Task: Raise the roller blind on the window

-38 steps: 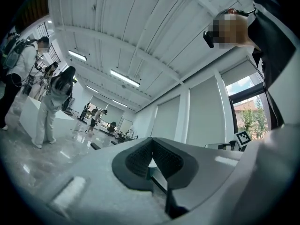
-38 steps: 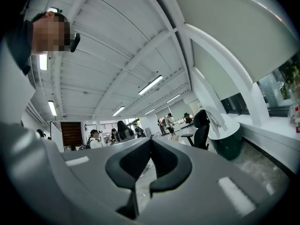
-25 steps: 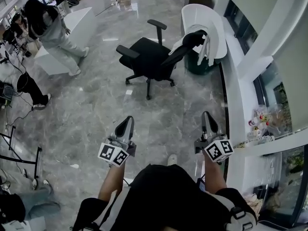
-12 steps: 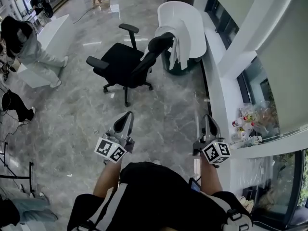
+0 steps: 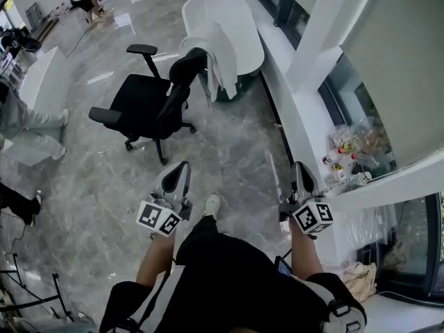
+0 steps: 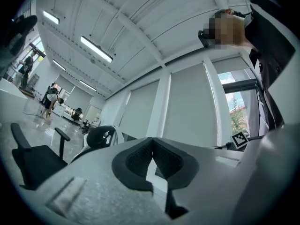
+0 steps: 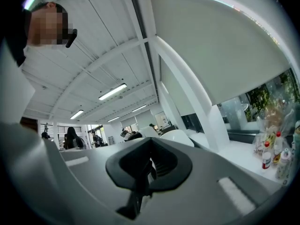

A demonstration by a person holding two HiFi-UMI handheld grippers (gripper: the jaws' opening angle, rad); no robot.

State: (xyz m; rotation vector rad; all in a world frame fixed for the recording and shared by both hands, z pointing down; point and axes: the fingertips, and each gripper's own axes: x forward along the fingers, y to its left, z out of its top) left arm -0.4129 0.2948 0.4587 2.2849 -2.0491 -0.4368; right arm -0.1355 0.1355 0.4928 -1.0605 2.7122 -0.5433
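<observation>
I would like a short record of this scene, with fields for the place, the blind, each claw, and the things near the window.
place: indoor hall with a marble floor
blind: roller blind lowered, bare glass below it
left claw: shut, empty, apart from the blind
right claw: shut, empty, on the side nearer the blind
ledge: white, with bottles at its far edge
chair: black office chair on the floor

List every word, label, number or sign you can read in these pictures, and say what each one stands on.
No words or numbers can be read.
Square markers on the left gripper and right gripper: black-and-white patterns, no letters.
Bottles: labels too small to read.
</observation>
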